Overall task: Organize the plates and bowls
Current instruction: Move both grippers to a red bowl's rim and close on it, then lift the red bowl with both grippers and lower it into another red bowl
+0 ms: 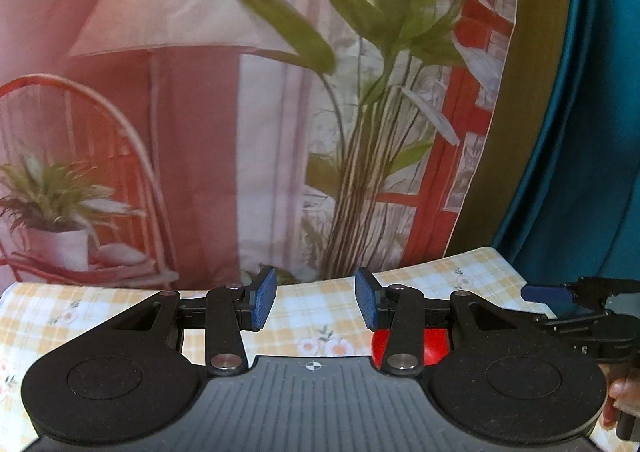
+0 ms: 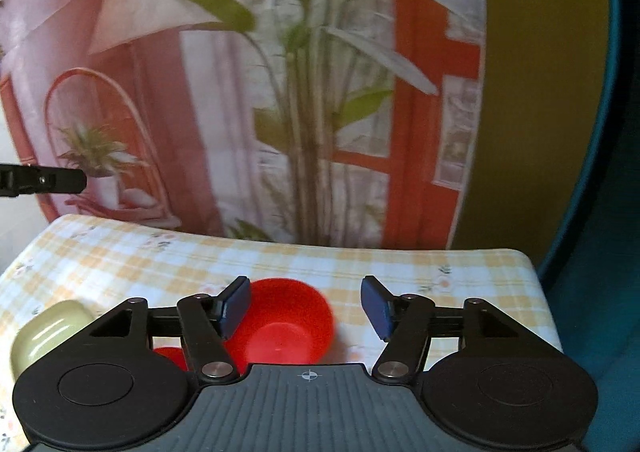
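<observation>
A red bowl (image 2: 286,322) sits on the checked tablecloth, just ahead of and below my right gripper (image 2: 306,308), which is open and empty with its left pad over the bowl's rim. A second red piece (image 2: 170,356) peeks out under the gripper's left linkage. A pale green dish (image 2: 44,332) lies at the left. My left gripper (image 1: 316,300) is open and empty above the cloth. A red bowl (image 1: 434,344) shows partly behind its right linkage. The right gripper (image 1: 576,300) shows at the right edge of the left wrist view.
The table (image 2: 360,264) carries a yellow and white checked cloth with flowers. A printed backdrop of a lamp and plants (image 1: 280,92) hangs right behind the far edge. A teal curtain (image 1: 592,132) hangs at the right. The left gripper's tip (image 2: 44,180) shows at the left.
</observation>
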`<state>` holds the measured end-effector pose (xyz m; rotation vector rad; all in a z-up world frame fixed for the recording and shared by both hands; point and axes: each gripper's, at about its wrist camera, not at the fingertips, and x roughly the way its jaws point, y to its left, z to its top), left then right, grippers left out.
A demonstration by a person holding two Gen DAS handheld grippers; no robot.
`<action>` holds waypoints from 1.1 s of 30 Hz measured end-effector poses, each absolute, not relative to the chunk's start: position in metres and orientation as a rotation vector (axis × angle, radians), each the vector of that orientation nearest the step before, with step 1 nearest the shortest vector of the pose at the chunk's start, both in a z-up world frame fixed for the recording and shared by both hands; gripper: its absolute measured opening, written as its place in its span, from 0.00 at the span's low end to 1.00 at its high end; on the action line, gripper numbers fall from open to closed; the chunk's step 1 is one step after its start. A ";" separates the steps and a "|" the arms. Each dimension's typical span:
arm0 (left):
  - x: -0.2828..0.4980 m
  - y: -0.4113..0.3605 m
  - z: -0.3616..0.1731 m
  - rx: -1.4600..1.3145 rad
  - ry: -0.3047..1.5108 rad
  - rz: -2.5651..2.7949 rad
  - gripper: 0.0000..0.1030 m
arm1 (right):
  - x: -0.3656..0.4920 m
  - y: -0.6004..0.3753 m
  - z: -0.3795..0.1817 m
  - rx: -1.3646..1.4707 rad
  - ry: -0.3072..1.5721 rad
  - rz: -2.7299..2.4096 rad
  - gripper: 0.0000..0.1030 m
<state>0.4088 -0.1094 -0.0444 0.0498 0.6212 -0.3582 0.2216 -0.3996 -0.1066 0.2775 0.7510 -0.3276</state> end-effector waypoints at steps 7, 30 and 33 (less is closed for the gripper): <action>0.436 -0.151 -0.091 0.061 0.742 -0.394 0.44 | 0.218 -0.417 -0.142 0.341 0.765 -0.350 0.57; 0.462 -0.189 -0.185 0.105 0.984 -0.453 0.15 | 0.230 -0.409 -0.200 0.502 0.830 -0.307 0.22; 0.460 -0.190 -0.185 0.115 0.969 -0.469 0.13 | 0.231 -0.407 -0.199 0.501 0.827 -0.308 0.16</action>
